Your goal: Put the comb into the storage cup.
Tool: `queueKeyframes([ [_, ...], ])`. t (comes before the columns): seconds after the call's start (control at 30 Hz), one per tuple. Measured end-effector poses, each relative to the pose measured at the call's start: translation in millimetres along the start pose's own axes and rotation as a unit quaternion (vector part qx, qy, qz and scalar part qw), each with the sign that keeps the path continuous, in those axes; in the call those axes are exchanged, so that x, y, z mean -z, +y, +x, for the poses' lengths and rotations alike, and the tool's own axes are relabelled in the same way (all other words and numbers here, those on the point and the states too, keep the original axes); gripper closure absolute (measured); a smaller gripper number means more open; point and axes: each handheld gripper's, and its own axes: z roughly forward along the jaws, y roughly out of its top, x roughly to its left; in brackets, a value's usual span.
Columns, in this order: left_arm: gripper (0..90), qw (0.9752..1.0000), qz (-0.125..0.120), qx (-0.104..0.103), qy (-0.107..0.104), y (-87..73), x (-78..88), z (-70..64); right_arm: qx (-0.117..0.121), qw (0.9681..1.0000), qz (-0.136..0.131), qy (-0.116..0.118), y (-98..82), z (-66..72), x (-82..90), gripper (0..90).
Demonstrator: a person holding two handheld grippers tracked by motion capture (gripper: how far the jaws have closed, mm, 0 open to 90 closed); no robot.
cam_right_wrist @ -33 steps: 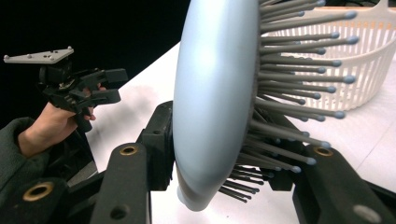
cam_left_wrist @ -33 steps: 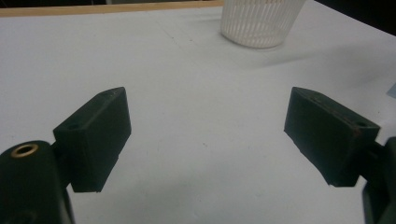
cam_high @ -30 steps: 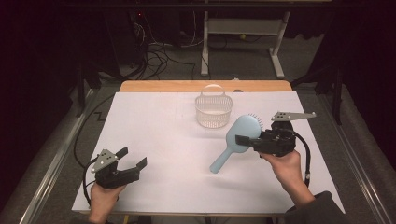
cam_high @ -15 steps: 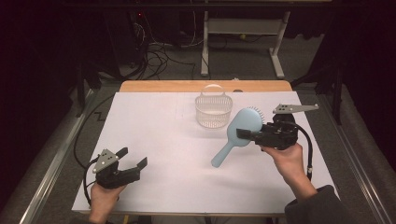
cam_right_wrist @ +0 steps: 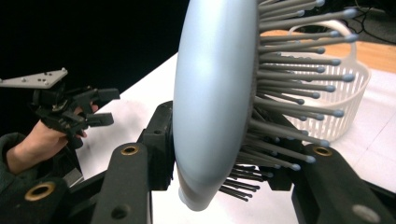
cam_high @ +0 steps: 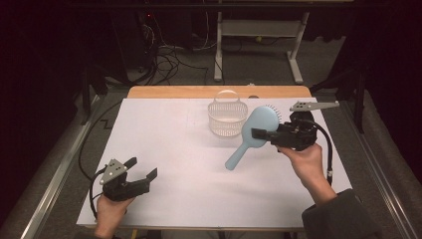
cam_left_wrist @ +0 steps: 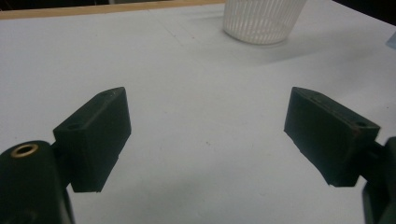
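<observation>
Basket stands just left of the right gripper and its brush; bare table lies below and leftward.

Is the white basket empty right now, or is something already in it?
Looks empty: the white basket shows only mesh inside; the hairbrush is outside it.

Each hand-held gripper, left and right, is black with blocky jaws and brass-ringed screw holes. A grey three-cornered plate tops each, and a black cable trails behind. The right arm wears a dark grey sleeve.
</observation>
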Motion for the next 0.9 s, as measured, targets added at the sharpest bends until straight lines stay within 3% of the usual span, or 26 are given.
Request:
queueKeyframes([
  [0.47, 14.1, 1.0, 0.002, -0.002, 0.002, -0.2, -1.3, -0.4, -0.003, 0.9999, -0.006, -0.009, 18.4, -8.4, -5.7, 55.9],
  [0.9, 14.0, 1.0, 0.004, -0.006, 0.002, 0.4, -2.0, -0.6, 0.009, 0.9998, 0.0, -0.015, 29.8, -8.0, -13.8, 55.8],
])
